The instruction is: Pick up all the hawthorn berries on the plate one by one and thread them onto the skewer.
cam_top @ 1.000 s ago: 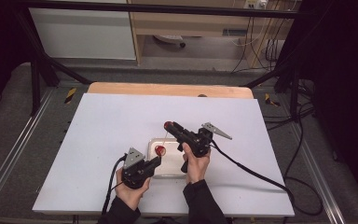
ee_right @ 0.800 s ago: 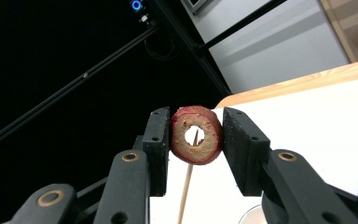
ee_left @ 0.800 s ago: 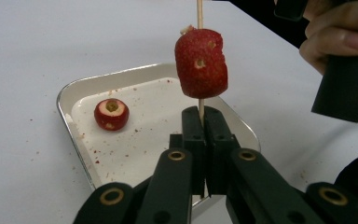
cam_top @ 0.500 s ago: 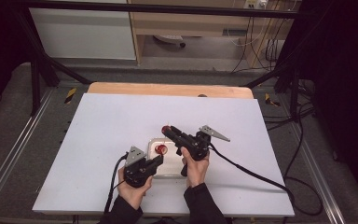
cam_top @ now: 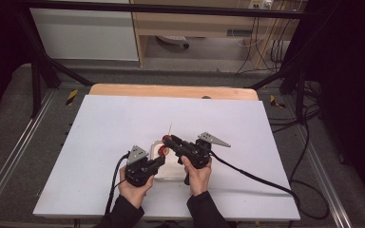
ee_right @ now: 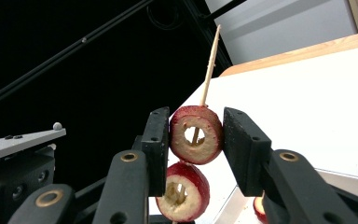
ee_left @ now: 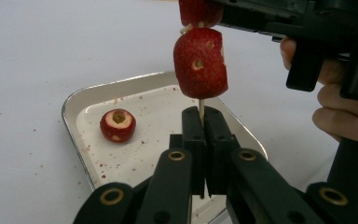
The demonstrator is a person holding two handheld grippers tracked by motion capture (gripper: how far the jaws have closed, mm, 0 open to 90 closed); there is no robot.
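Left gripper (ee_left: 204, 140): clenched on skewer (ee_left: 201, 106) base, frame centre.
Skewer axis: upright, tip toward top.
Right gripper (ee_right: 196, 135): clasped top fruit (ee_right: 196, 134), directly above lower fruit (ee_right: 182, 190).
Tray (ee_left: 70, 109): beyond, one fruit left (ee_left: 117, 125).

**White table, one tray near the front edge**

Here is the white table top (cam_top: 100, 142), a broad pale sheet that covers nearly the whole bench, with a strip of bare wood (cam_top: 171, 91) showing along the far edge beyond it. Directly on the white surface sits a shallow metal tray (ee_left: 77, 100), near the front edge and about midway across. Inside the tray, towards its far left corner in the left gripper view, lies a cored red fruit (ee_left: 117, 125), hollow side up. Small red crumbs speckle the tray floor around it, and a few dot the table beside the tray.
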